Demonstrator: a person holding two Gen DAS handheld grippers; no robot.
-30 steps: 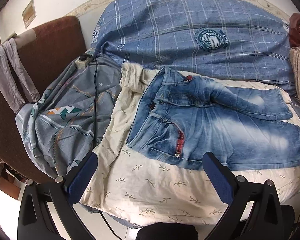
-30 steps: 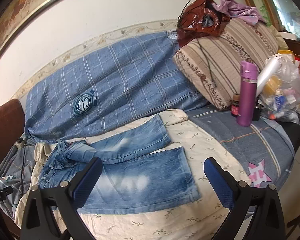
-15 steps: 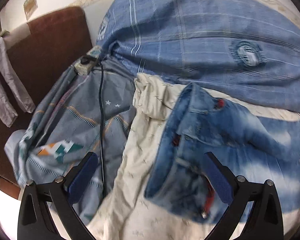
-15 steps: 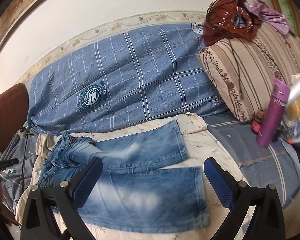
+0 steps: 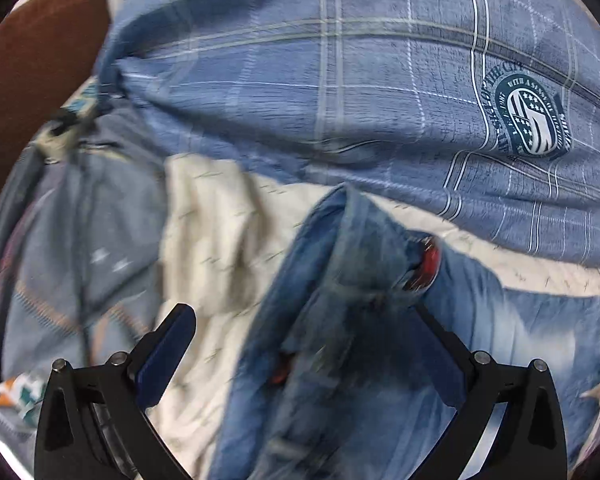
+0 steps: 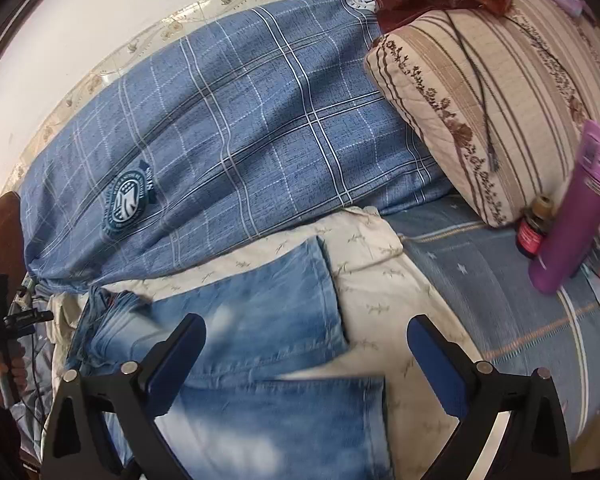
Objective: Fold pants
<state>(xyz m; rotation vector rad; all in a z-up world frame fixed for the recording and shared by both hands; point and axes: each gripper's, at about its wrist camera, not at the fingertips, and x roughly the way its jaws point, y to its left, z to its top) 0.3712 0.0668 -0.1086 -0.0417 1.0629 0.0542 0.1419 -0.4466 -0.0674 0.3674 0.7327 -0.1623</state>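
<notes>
At the left end of the bed, a brown headboard rises behind a grey patterned sheet with a dark cable running over it. Just right of that sheet lies a cream leaf-print sheet, bunched at its left edge, and on it rest the denim pants. Their waistband end points toward the left end of the bed and is rumpled, with a red patch showing at the top; the left wrist view is blurred here, so finer detail cannot be told. The left gripper hangs over the waistband with its jaws spread wide and nothing between them; whether the right-hand finger touches the denim cannot be told.

Along the wall side of the bed lies a blue plaid duvet bearing a round teal crest. In the right wrist view the two legs of the pants run toward the right, the far leg lying beside the near one with a strip of cream sheet between their hems. The right gripper is above the hem ends, jaws wide apart and gripping nothing. Near the right end of the bed a striped floral pillow leans up, with a purple bottle and a small dark bottle just beside it on a blue sheet.
</notes>
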